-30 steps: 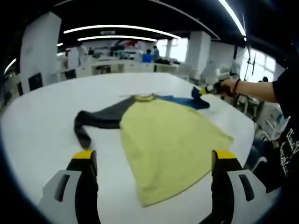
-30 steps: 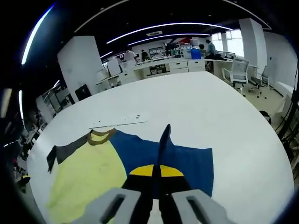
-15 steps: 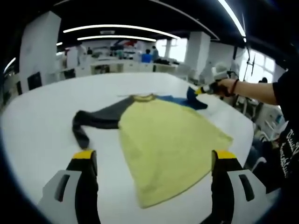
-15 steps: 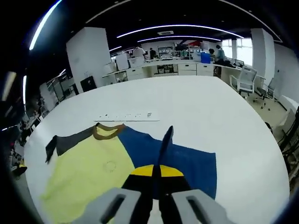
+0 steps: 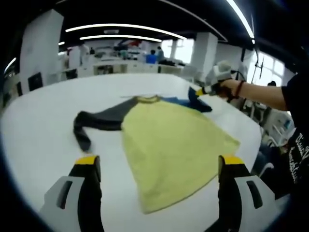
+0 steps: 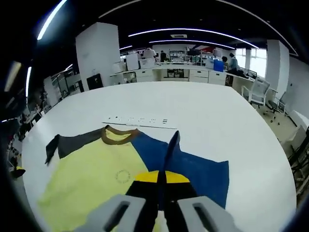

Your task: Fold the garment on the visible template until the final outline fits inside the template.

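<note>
The left gripper (image 5: 157, 166), jaws spread and released, hovers over the table's (image 5: 38, 125) near edge. Beyond it the shirt (image 5: 169, 137) lies flat mid-table. The right gripper (image 6: 161, 180), clenched on the blue sleeve (image 6: 193, 166), has lifted it higher than before.

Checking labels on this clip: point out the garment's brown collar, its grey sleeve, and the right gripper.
brown collar (image 6: 117, 136), right gripper view, front of the neckband.
grey sleeve (image 5: 99, 121), left gripper view, mid-sleeve.
right gripper (image 6: 163, 176), right gripper view, between its shut yellow fingertips.
</note>
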Demonstrator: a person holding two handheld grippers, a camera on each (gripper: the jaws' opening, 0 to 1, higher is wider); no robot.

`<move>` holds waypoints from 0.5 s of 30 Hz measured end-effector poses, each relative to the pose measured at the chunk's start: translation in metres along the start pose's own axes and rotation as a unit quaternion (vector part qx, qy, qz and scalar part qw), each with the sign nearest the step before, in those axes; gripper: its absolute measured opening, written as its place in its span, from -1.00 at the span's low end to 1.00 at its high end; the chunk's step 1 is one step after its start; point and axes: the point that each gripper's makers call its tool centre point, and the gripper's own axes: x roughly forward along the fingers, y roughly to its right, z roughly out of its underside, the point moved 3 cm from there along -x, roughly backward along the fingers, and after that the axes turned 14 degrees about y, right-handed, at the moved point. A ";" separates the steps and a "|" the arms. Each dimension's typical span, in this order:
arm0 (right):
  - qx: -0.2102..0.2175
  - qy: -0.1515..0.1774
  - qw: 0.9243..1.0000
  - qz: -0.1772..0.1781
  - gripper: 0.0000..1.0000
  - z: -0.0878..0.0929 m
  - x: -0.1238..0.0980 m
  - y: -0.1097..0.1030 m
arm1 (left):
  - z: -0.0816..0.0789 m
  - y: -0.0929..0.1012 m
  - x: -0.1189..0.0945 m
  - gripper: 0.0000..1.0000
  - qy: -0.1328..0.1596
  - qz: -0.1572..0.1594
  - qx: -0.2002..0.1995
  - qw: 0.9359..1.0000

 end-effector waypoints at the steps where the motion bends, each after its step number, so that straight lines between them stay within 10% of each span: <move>1: -0.008 0.001 1.000 0.000 -1.00 0.000 0.001 -0.003 | 0.000 0.000 0.000 0.96 -0.001 0.001 0.001 1.000; 15: -0.041 0.010 0.999 -0.030 -1.00 -0.007 0.019 -0.038 | -0.007 -0.003 0.000 0.98 0.017 0.003 0.004 1.000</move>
